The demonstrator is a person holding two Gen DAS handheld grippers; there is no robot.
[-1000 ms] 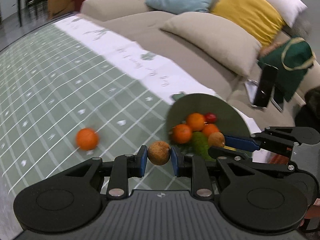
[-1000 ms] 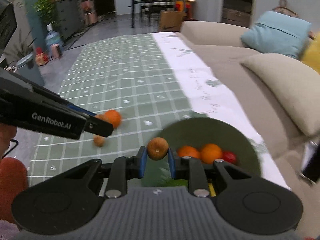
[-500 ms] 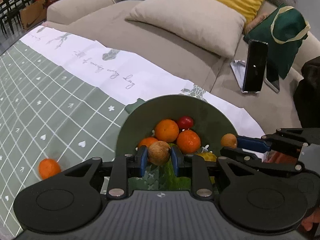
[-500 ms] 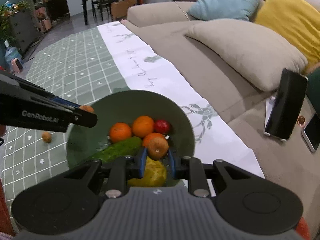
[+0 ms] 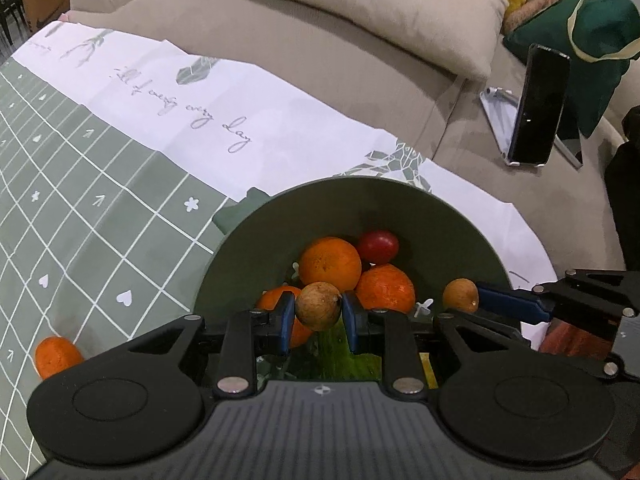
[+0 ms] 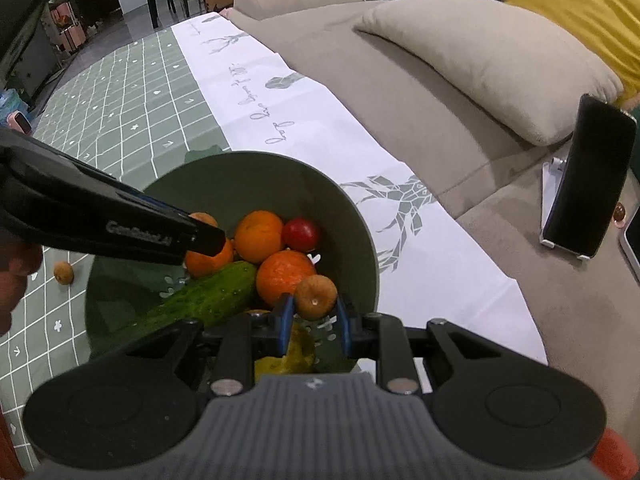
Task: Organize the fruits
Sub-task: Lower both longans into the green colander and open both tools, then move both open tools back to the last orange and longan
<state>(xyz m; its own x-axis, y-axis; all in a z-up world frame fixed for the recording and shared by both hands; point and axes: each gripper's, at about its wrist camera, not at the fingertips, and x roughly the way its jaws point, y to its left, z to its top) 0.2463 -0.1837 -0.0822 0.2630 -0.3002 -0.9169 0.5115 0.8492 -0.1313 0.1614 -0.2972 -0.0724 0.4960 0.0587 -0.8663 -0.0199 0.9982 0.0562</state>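
1. Left wrist view: the left gripper (image 5: 319, 316) pinches a small brown fruit (image 5: 319, 306) between its blue pads, poised over the near rim of the green bowl (image 5: 256, 248). A loose orange (image 5: 57, 355) lies on the checked tablecloth (image 5: 100, 200) towards the cloth's left edge; the right wrist view does not show it.
2. Right wrist view: the right gripper (image 6: 314, 312) pinches a second brown fruit (image 6: 315, 296) above the bowl's near right side. Only this view shows the cucumber (image 6: 204, 300) whole, and another small brown fruit (image 6: 64, 273) on the cloth left of the bowl.
3. Inside the bowl sit oranges (image 6: 258, 236) and a red fruit (image 6: 301, 234); a yellow item (image 6: 288, 356) beneath the right gripper is mostly hidden, possibly a lemon.
4. The bowl's near rim is cut off by the gripper bodies in both views.
5. Both grippers point forward over the bowl, towards the sofa (image 5: 320, 40).
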